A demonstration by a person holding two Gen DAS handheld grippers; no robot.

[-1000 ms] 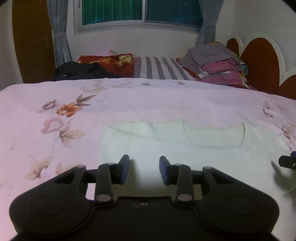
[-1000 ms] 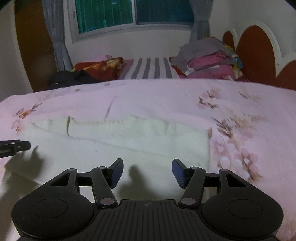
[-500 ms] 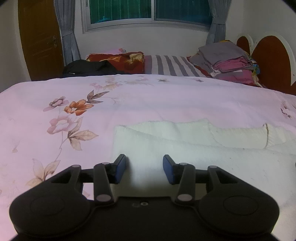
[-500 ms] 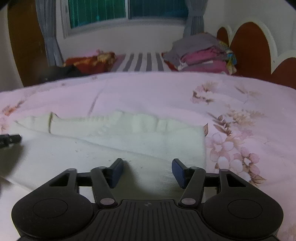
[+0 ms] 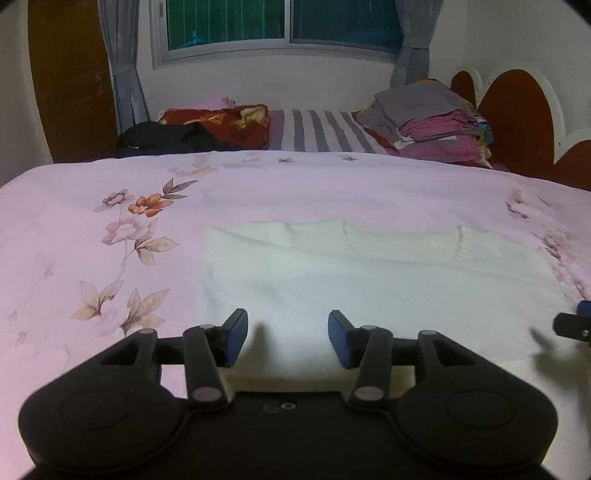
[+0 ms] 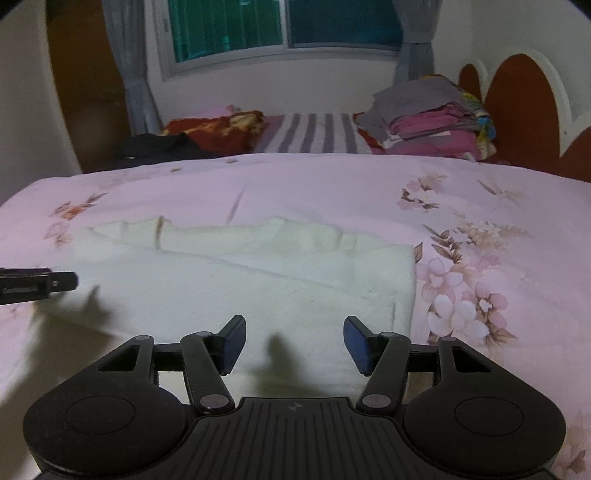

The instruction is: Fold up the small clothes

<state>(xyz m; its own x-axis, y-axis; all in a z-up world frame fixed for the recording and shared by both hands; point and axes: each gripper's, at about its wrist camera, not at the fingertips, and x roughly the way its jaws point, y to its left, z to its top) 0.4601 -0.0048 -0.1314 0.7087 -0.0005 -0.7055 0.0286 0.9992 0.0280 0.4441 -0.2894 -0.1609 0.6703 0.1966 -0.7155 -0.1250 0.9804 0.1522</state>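
A cream-white knitted garment [image 5: 369, 280] lies folded flat on the pink flowered bedspread [image 5: 110, 240]; its sleeve and ribbed cuff run along the far edge. My left gripper [image 5: 287, 338] hovers over the garment's near left part, its jaws opening with nothing between the blue pads. In the right wrist view the same garment [image 6: 258, 288] shows its folded right edge. My right gripper [image 6: 293, 343] stands open above its near part, empty. Each gripper's tip appears in the other's view: the right gripper's tip [image 5: 574, 325] at the right edge, the left gripper's tip [image 6: 37, 286] at the left edge.
At the bed's far end lie a stack of folded grey and pink clothes [image 5: 432, 122], a striped pillow [image 5: 321, 131], a red patterned cushion [image 5: 221, 123] and a black garment [image 5: 162, 140]. A wooden headboard [image 5: 517, 122] stands at the right; a curtained window [image 5: 284, 22] sits behind.
Both grippers have drawn back toward the garment's near edge and lifted a little, so more of it shows. The left jaws have widened; the right jaws kept their gap.
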